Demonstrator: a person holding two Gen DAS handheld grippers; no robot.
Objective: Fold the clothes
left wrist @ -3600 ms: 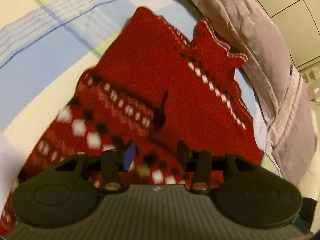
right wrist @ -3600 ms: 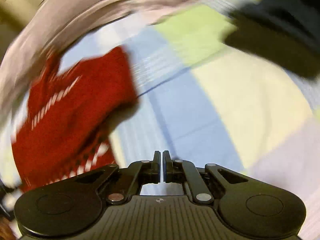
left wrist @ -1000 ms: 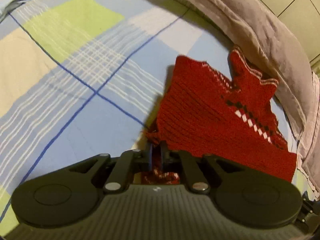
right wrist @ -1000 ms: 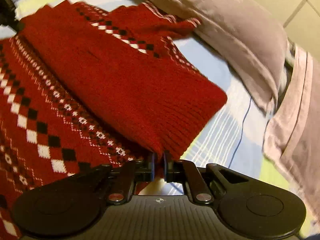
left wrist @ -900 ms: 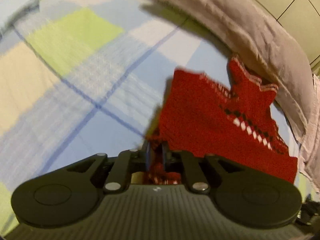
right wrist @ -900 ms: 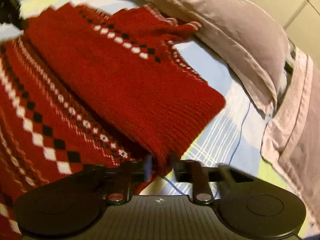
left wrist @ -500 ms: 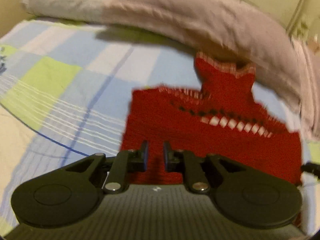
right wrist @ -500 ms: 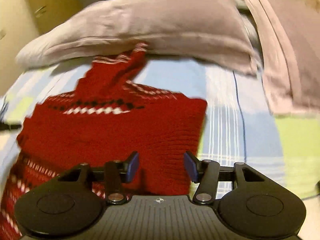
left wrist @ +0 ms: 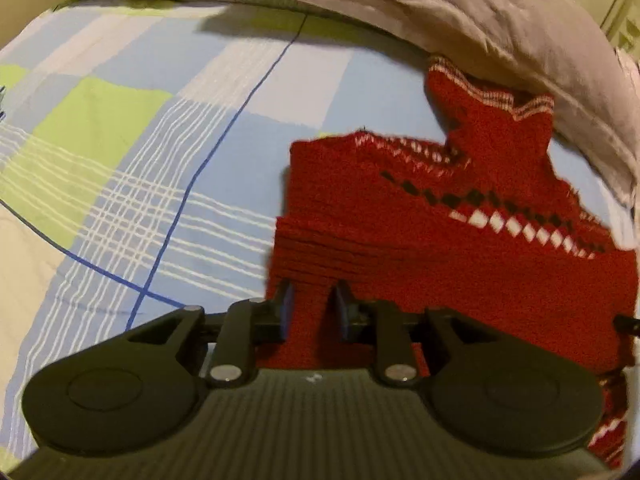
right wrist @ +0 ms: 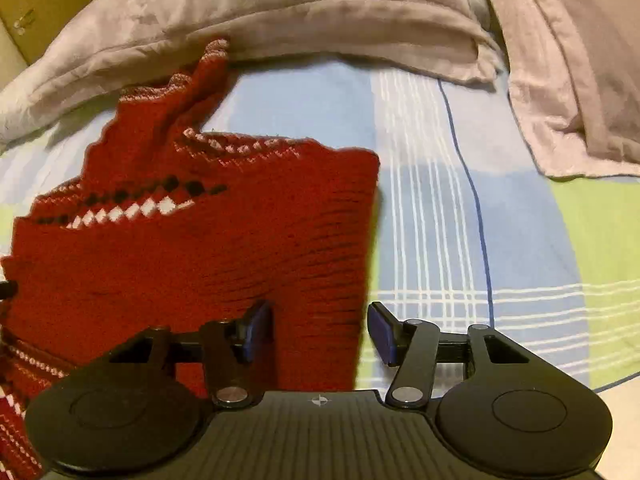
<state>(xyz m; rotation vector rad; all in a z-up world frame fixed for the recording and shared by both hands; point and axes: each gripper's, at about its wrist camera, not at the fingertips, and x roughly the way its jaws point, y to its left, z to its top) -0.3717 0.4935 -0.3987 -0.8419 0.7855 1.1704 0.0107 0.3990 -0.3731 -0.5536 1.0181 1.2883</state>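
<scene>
A red knitted sweater (left wrist: 420, 248) with black and white diamond bands lies folded on the checked bed sheet; it also shows in the right wrist view (right wrist: 192, 248). One cuffed sleeve (left wrist: 492, 120) points up toward the pillow. My left gripper (left wrist: 312, 310) is open over the fold's near left corner, holding nothing. My right gripper (right wrist: 318, 330) is open wide over the fold's near right corner, holding nothing.
A long grey-pink pillow (left wrist: 440, 12) lies along the head of the bed, touching the sleeve cuff; it also shows in the right wrist view (right wrist: 280, 12). A second pinkish cloth (right wrist: 580, 64) lies at the right. The checked sheet (left wrist: 140, 168) spreads left of the sweater.
Both grippers held the sweater's folded edge a second ago. Both have opened and let it go, and have pulled back and tilted up; the fold now lies flat.
</scene>
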